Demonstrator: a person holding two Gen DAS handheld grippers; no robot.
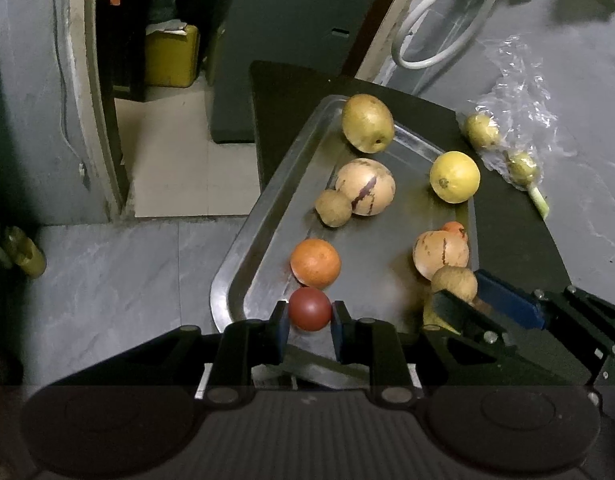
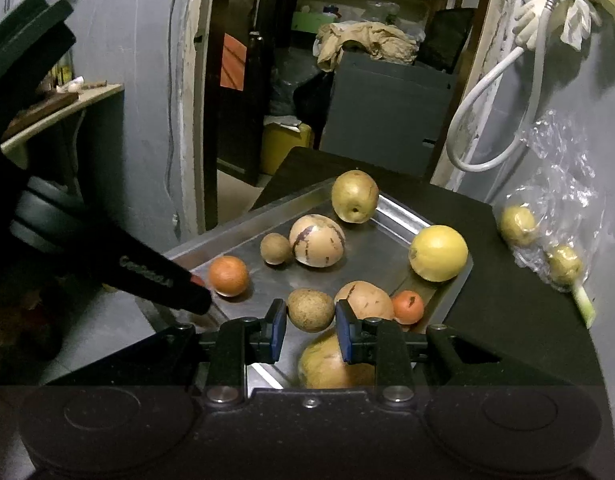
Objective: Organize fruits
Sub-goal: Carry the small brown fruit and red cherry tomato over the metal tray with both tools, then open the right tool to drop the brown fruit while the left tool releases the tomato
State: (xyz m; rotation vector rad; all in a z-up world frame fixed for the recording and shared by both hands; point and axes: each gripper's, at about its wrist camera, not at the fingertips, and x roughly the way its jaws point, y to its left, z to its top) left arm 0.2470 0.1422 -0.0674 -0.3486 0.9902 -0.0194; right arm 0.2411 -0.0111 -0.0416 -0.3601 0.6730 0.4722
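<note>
The left gripper (image 1: 310, 315) is pinching the dark red fruit (image 1: 310, 309) at the steel tray (image 1: 243, 240)'s near edge, the right gripper (image 2: 310, 320) is bracketing a brown fruit (image 2: 310, 309), grip unclear, risking it rolling off.

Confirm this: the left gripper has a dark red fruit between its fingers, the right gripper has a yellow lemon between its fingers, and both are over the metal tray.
One detail is off. The right gripper brackets a small brown fruit, not the yellow fruit, which sits apart at the metal tray's far side, as the right wrist view shows. The left gripper does have the dark red fruit between its fingers.
</note>
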